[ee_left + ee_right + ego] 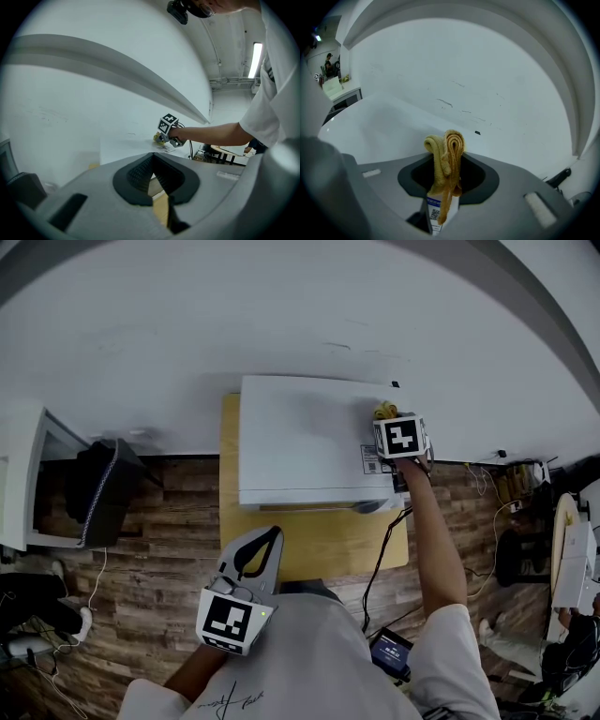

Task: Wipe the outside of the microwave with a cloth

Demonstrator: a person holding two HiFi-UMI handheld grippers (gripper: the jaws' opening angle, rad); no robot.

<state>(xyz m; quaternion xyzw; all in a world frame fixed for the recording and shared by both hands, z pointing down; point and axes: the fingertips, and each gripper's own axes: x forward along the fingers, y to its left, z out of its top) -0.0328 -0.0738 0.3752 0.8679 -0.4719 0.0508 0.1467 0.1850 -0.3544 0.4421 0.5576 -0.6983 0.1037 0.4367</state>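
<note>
We see a white wall (pixel 281 315), wood-plank floor (pixel 169 540), a tan table (pixel 319 549) against the wall, and a ceiling strip light (pixel 256 58).

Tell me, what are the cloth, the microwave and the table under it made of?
Cloth: soft fabric, yellow-orange, matte; it folds in limp loops.
Microwave: smooth white shell, probably painted metal, maybe plastic; flat, even panels.
Table: pale yellow board, likely wood or laminate; flat, matte, no grain discernible.
</note>
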